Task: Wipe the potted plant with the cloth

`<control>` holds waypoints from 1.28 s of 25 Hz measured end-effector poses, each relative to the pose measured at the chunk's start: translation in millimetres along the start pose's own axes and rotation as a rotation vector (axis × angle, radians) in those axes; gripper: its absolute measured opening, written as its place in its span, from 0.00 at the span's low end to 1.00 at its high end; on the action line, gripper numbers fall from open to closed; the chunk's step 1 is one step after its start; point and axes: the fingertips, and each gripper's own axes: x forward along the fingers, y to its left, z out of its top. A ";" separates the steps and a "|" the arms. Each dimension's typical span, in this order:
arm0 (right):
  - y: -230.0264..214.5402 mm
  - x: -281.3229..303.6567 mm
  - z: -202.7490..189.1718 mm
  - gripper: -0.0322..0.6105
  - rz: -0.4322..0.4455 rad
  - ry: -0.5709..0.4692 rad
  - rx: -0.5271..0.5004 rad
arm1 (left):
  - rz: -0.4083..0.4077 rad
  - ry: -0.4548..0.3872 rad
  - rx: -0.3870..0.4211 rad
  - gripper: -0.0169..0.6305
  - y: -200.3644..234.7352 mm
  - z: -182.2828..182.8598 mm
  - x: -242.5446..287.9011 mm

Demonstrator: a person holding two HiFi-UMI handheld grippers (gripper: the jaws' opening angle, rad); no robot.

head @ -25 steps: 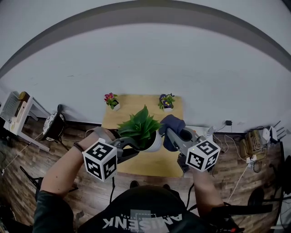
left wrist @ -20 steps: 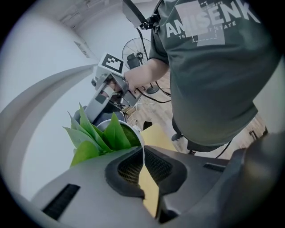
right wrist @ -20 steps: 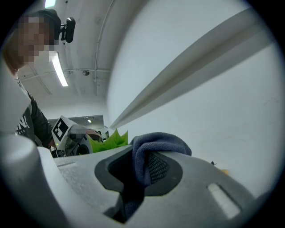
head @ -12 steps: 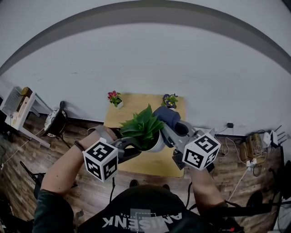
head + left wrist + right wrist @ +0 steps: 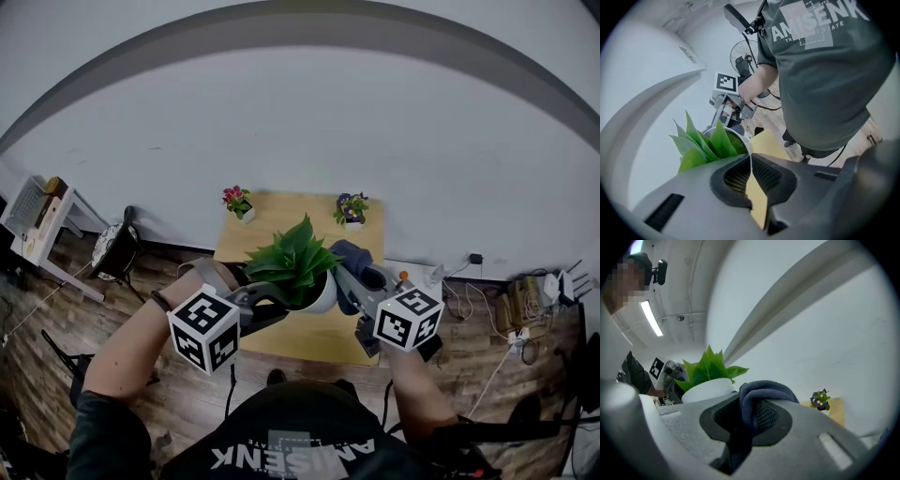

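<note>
Head view has the potted plant (image 5: 296,270) pretty much dead centre of the frame, green leaves fanning out of a white pot, over the yellow wooden table (image 5: 314,339). I honestly can't tell if the pot is resting on the tabletop or lifted off it. The left gripper (image 5: 279,306) comes in from the lower left, and its jaws are pinched together on the pot's white rim. The left gripper view makes that obvious, with the thin rim edge sandwiched right between the two pads (image 5: 735,176) and the leaves poking up just behind, left of centre. The right gripper (image 5: 349,279) reaches in from the lower right, clamped on a dark blue cloth (image 5: 356,255) that bunches up just beside the right side of the pot. In the right gripper view the cloth folds over the jaws and is squeezed between them, with the pot close on its left, but touching or not, can't say. Along the table's far edge sit a pink-flowered pot (image 5: 235,202) and a purple-flowered pot (image 5: 351,209), well apart from the big plant.
</note>
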 end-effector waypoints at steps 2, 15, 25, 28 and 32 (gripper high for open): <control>-5.2 -0.1 -9.2 0.13 -0.010 0.019 0.015 | -0.005 0.000 0.001 0.04 -0.4 -0.5 -0.2; -28.2 -7.6 -48.6 0.13 -0.040 0.090 0.072 | -0.035 0.004 0.014 0.04 -4.9 -2.5 5.5; -12.2 -3.1 24.5 0.13 0.024 -0.008 -0.037 | -0.043 0.005 0.075 0.04 -9.6 5.5 4.4; 5.1 6.8 44.1 0.13 0.078 -0.024 -0.066 | -0.052 0.011 0.087 0.04 -10.6 6.5 3.4; 19.3 20.7 54.6 0.13 0.128 -0.019 -0.082 | -0.044 0.008 0.094 0.04 -7.6 8.5 3.1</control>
